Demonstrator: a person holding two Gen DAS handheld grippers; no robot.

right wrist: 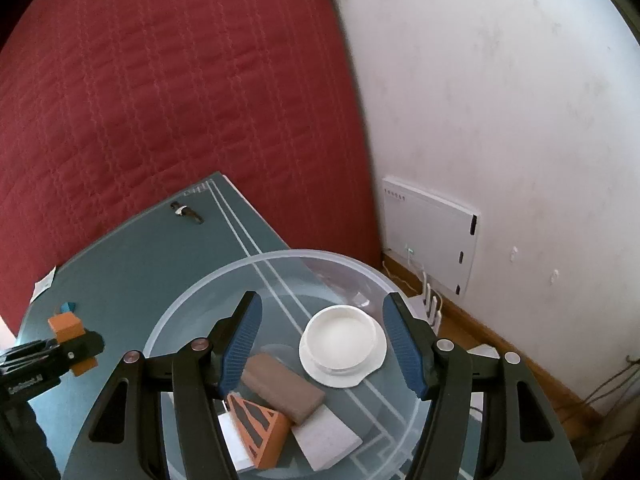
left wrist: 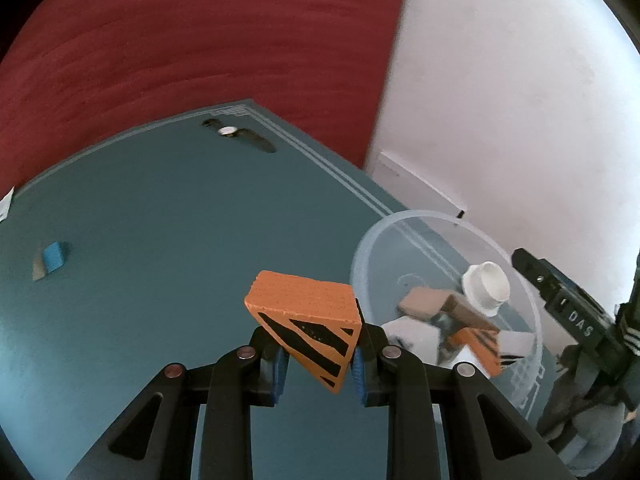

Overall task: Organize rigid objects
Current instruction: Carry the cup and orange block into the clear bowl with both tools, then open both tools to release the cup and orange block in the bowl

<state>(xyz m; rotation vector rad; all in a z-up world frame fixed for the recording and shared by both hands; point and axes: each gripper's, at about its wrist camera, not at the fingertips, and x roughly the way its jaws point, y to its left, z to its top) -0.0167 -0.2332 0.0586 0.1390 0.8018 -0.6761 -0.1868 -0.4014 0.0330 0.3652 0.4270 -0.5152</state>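
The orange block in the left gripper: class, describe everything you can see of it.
The orange block is wedge-shaped, apparently painted wood, with black stripes on one face and a plain grained top. It is tilted and clamped between the left gripper's blue pads, held above the teal table, beside the clear bowl, not yet in it.

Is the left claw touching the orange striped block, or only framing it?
Touching. In the left wrist view the left claw is shut on the orange striped block: both blue pads press its sides, holding it above the teal table.
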